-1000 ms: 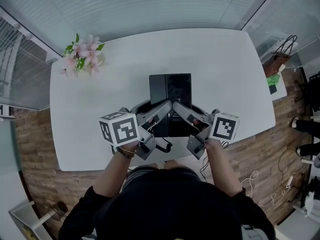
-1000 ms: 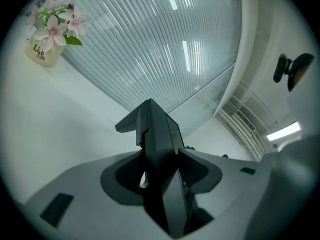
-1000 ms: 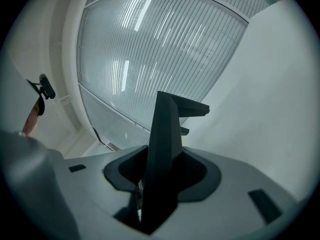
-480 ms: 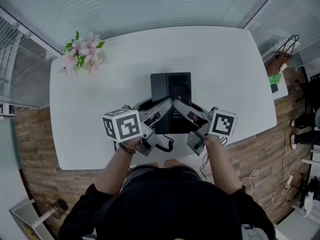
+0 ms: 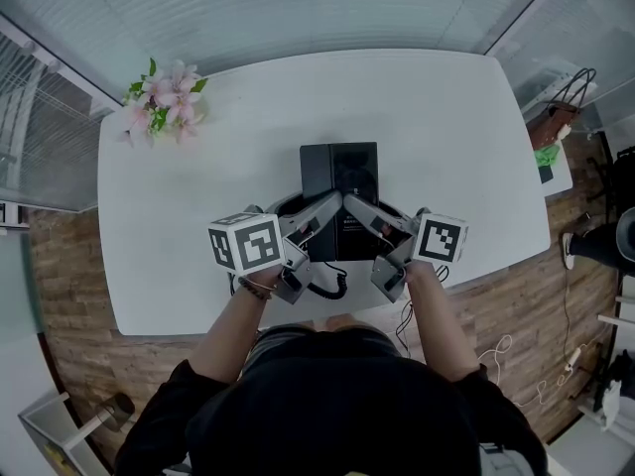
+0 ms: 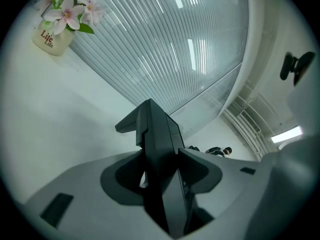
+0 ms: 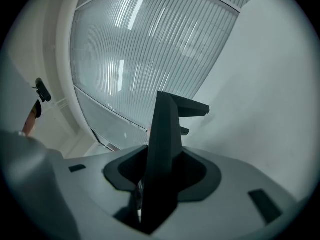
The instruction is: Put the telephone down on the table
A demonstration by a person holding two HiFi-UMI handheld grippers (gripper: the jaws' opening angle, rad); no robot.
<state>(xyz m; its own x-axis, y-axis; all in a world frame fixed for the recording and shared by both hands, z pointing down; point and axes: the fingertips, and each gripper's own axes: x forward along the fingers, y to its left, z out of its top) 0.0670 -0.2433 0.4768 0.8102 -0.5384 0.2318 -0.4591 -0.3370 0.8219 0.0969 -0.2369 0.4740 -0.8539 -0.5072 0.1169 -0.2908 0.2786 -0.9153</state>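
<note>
A black telephone (image 5: 339, 181) is held over the white table (image 5: 446, 137), near its front edge, between both grippers. My left gripper (image 5: 327, 211) grips its near left side and my right gripper (image 5: 355, 211) its near right side. In the left gripper view the telephone's edge (image 6: 155, 139) stands wedged between the jaws of the left gripper (image 6: 161, 184). The right gripper view shows the same: the telephone's black body (image 7: 165, 129) is clamped in the right gripper (image 7: 156, 184). A coiled black cord (image 5: 327, 288) hangs below the hands. The telephone's underside is hidden.
A vase of pink flowers (image 5: 159, 107) stands at the table's far left corner, seen also as flowers (image 6: 62, 14) in the left gripper view. A bag (image 5: 556, 117) sits on a side surface at the right. Ribbed glass walls close in the far side.
Both grippers and the telephone between them have sunk a little toward the table. The grip of each has stayed the same.
</note>
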